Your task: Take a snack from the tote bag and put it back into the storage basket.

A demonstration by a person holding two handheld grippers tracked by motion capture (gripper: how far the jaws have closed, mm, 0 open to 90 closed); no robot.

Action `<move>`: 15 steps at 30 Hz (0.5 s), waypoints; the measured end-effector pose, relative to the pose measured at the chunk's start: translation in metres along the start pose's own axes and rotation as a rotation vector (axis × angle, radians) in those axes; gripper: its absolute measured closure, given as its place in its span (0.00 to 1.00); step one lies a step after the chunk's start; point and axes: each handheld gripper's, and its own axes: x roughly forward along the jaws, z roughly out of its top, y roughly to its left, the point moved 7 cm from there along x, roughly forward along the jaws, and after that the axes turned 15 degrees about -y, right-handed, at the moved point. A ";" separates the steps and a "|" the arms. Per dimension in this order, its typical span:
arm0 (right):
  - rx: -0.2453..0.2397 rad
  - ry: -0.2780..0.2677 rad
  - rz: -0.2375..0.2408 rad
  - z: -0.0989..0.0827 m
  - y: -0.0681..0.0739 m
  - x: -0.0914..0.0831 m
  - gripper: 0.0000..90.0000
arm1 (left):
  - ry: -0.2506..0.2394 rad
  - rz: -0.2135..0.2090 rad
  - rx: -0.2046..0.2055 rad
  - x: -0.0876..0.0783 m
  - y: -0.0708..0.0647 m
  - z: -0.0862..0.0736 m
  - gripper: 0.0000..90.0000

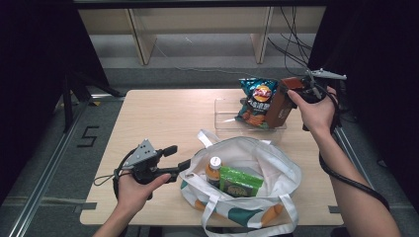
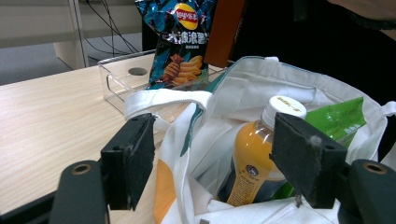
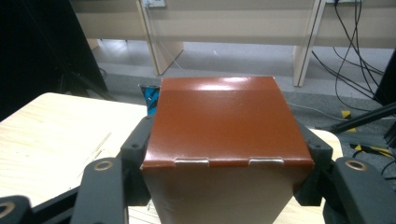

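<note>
Right gripper view: right gripper (image 3: pixel 224 163) clamps a glossy brown cardboard box (image 3: pixel 224 126); left gripper (image 2: pixel 219 163) gapes wide.

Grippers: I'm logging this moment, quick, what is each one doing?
Left gripper: open, jaws at the tote bag's edge, holding nothing.
Right gripper: shut on the brown box.

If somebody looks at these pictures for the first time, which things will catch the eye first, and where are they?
The brown box, clamped between the jaws of the right gripper and held above the clear tray at the table's far right, stands out first. Beside it a blue chip bag stands in that tray. Nearer, the white tote bag lies open with an orange drink bottle and a green packet inside.
</note>
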 end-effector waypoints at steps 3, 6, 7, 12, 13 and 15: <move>0.001 0.007 -0.002 -0.001 0.000 0.001 0.44 | 0.001 0.000 0.000 0.000 0.000 0.000 0.33; 0.005 -0.006 -0.015 -0.001 -0.001 0.002 0.44 | 0.000 -0.002 -0.001 0.000 0.000 -0.001 0.33; 0.003 -0.004 -0.022 -0.001 -0.001 0.002 0.44 | 0.002 -0.001 -0.002 0.000 0.000 -0.001 0.33; 0.019 -0.002 -0.039 -0.002 0.000 0.003 0.44 | -0.005 -0.009 -0.004 0.001 0.000 -0.001 0.33; 0.008 -0.002 -0.041 -0.002 -0.002 0.002 0.44 | -0.002 -0.006 -0.004 0.001 0.000 -0.001 0.33; -0.007 0.005 -0.038 -0.003 -0.003 0.001 0.44 | 0.001 0.000 -0.005 0.000 0.000 -0.001 0.33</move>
